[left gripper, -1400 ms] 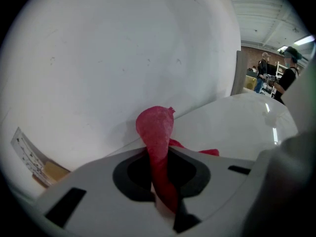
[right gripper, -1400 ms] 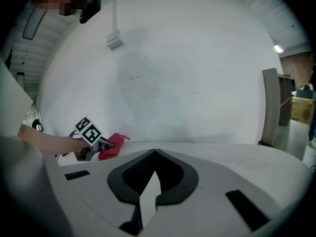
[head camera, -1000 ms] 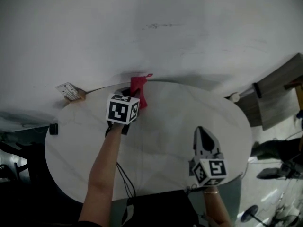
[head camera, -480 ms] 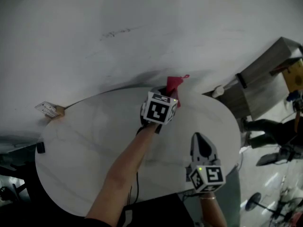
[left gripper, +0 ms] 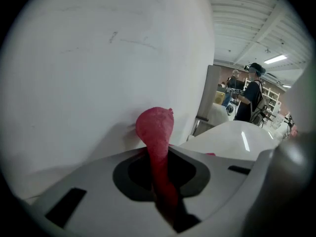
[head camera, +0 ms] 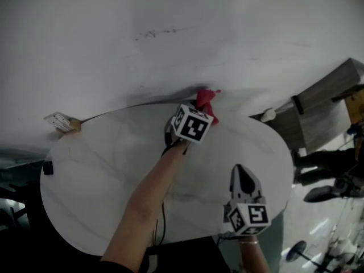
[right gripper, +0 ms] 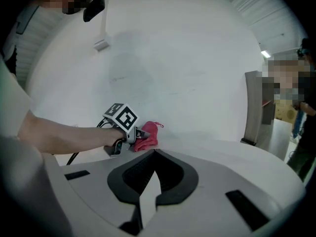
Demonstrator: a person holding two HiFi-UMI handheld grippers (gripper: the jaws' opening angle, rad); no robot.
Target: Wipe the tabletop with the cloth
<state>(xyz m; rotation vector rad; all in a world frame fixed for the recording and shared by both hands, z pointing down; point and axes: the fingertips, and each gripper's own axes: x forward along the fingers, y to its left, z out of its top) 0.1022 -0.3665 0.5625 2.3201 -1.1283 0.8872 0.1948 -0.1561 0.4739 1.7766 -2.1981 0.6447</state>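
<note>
The red cloth (head camera: 205, 99) is bunched at the far edge of the white oval tabletop (head camera: 102, 175), right where it meets the wall. My left gripper (head camera: 200, 110) is shut on it, and the marker cube hides the jaws from above. In the left gripper view the cloth (left gripper: 156, 127) sticks up out of the closed left gripper (left gripper: 161, 154), close to the wall. My right gripper (head camera: 239, 169) hovers over the near right part of the table, shut and empty. From the right gripper (right gripper: 155, 154) I see the cloth (right gripper: 148, 137) and the left gripper (right gripper: 136, 132) ahead.
A white wall rises directly behind the table. A small cardboard tag (head camera: 60, 121) sits at the far left edge and a black object (head camera: 47, 167) at the left rim. A grey cabinet (head camera: 327, 112) stands to the right. A cable (head camera: 162, 220) hangs under my left arm. People (left gripper: 249, 90) stand far off.
My left gripper has slid the cloth rightward along the table's far edge by the wall. The right gripper has stayed over the near right side.
</note>
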